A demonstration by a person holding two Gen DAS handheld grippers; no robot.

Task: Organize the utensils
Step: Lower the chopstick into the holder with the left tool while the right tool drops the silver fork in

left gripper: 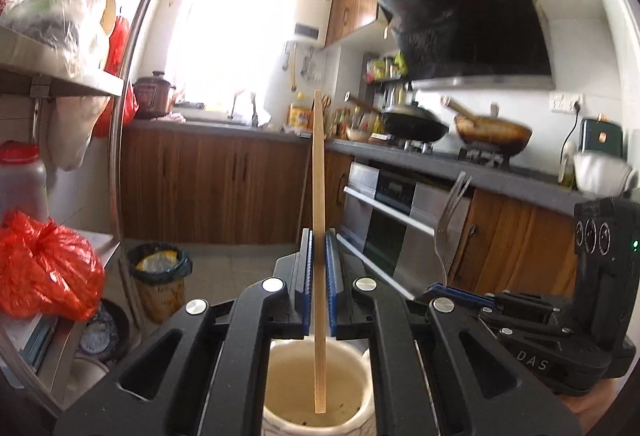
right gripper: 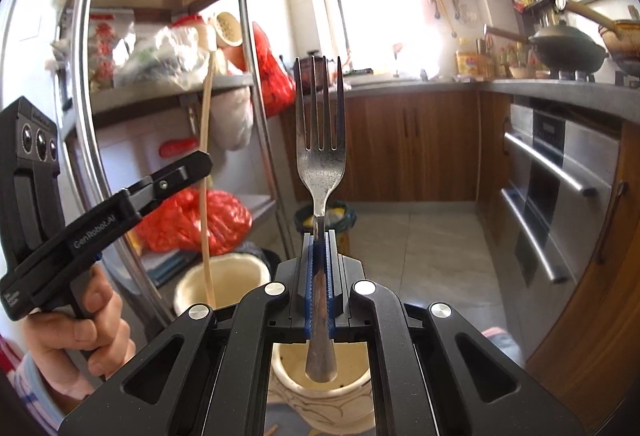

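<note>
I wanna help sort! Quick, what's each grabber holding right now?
Left gripper: closed on a wooden chopstick, above a cup.
Right gripper: closed on a metal fork, tines up.

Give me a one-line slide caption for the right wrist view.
Right gripper holds fork upright above cream cup.

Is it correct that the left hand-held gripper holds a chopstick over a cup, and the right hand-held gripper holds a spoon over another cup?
Not quite. The right hand-held gripper holds a fork, not a spoon; the right wrist view shows its four prongs. The rest stands: it is above a cup, and the left hand-held gripper holds a chopstick over another cup.
</note>
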